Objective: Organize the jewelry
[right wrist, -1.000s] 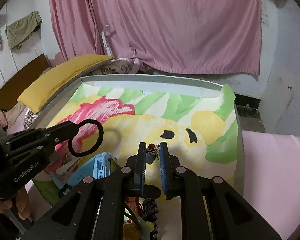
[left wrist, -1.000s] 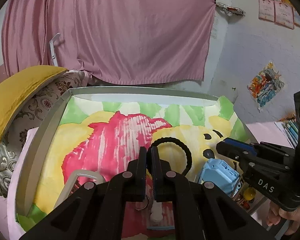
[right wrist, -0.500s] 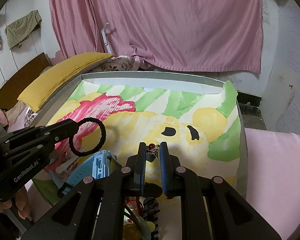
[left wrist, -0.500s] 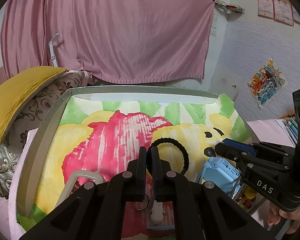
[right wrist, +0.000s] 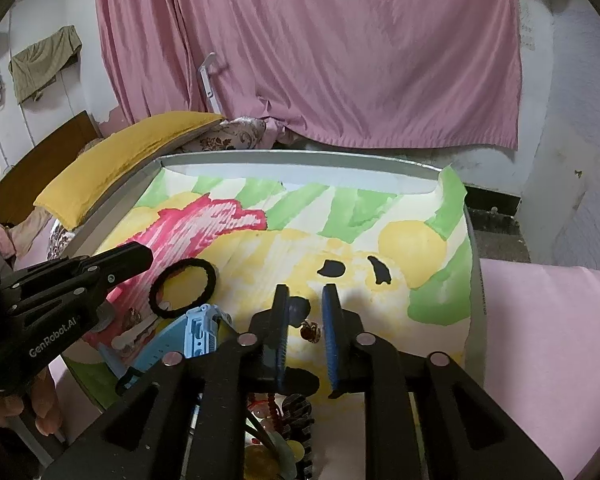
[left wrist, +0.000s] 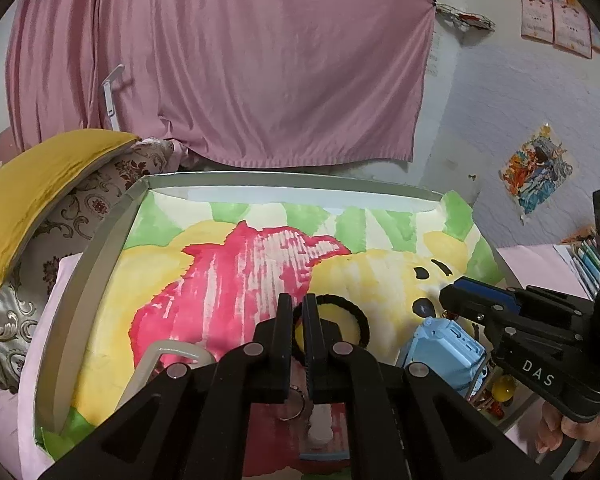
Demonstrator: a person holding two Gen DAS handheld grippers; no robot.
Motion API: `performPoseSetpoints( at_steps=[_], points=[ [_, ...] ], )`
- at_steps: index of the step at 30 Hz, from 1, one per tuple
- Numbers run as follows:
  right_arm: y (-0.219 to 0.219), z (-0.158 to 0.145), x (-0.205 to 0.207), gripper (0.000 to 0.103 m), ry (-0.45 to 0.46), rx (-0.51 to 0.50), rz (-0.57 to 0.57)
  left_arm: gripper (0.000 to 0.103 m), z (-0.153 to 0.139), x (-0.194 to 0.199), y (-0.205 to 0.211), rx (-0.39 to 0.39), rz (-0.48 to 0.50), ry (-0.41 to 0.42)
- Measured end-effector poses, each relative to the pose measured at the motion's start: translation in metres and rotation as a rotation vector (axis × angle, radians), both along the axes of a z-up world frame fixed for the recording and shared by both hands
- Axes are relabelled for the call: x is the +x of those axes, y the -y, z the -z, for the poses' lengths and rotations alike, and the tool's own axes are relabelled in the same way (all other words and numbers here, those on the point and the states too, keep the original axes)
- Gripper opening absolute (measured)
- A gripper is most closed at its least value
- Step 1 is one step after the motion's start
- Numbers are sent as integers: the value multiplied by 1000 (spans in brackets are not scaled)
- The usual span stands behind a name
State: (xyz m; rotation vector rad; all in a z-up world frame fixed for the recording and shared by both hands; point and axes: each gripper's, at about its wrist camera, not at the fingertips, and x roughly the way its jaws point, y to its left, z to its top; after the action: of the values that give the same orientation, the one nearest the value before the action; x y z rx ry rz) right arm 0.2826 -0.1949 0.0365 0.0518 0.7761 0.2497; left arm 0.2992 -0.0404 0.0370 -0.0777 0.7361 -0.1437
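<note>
My left gripper (left wrist: 298,306) is shut on a black hair tie (left wrist: 356,316), holding it just above the painted mat (left wrist: 228,280); the tie also shows in the right wrist view (right wrist: 182,288) at the left gripper's tip (right wrist: 142,254). My right gripper (right wrist: 305,296) is open, its jaws apart around a small red bead piece (right wrist: 310,330) of a beaded string (right wrist: 270,404). A light blue box (left wrist: 440,350) lies between the grippers, also seen in the right wrist view (right wrist: 198,334). A metal ring (left wrist: 290,406) lies under the left gripper.
The mat lies in a grey-rimmed tray (left wrist: 88,272) on a pink surface (right wrist: 540,320). A clear bangle (left wrist: 168,354) and a white clip (left wrist: 320,426) lie near the left gripper. Yellow beads (left wrist: 504,386) lie by the box. Pillows (left wrist: 32,184) stand at left.
The right gripper's jaws have opened, and the red bead piece now sits loose between them. The left gripper has lowered slightly with the hair tie.
</note>
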Motion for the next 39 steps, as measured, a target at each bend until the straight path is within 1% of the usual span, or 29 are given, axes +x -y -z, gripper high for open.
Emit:
performPoseSetpoints(
  at_steps=[2,6,8,16,18,20,22,24,25,26,27,28,30,31,33,35,36,39],
  points=[
    [1,-3,-2,30,18,-2,4,5,-1,-1,-1,1,-6,5],
    [3,-9,-6,31,56,-7,14,5,-5,-4,-3,3,-21,32],
    [4,-13,-7,32,78,-18,26,8,-8,-6,-5,2,-30,50],
    [10,-25,-14,48,154,-19,48,13,-13,-10,-13,-2,-66,83],
    [10,-26,-16,54,168,-19,51,21,-14,-12,-16,-2,-76,93],
    [11,-29,-18,56,185,-25,59,27,-16,-14,-18,-8,-84,107],
    [12,-31,-20,62,201,-23,63,31,-18,-17,-21,-10,-94,119],
    [14,-33,-24,75,217,-14,64,37,-19,-19,-23,-9,-104,129],
    [15,-35,-26,77,227,-9,63,39,-20,-19,-24,-10,-109,132],
    [15,-36,-27,81,233,-11,64,45,-20,-21,-26,-12,-117,139],
    [15,-37,-29,83,242,-14,63,54,-21,-23,-27,-14,-125,145],
    [14,-38,-31,83,250,-17,59,57,-22,-25,-29,-18,-133,155],
    [14,-39,-35,92,262,-15,54,69,-25,-31,-34,-25,-144,176],
    [13,-40,-38,94,268,-14,50,72,-26,-35,-35,-26,-148,187],
    [13,-42,-42,95,282,-16,47,86,-28,-43,-39,-32,-160,211],
    [12,-45,-48,98,298,-19,49,92,-29,-51,-42,-38,-168,231],
    [12,-45,-50,102,303,-16,50,95,-30,-54,-43,-38,-172,237],
    [14,-49,-59,101,318,-4,49,100,-30,-63,-46,-41,-176,252]
  ],
)
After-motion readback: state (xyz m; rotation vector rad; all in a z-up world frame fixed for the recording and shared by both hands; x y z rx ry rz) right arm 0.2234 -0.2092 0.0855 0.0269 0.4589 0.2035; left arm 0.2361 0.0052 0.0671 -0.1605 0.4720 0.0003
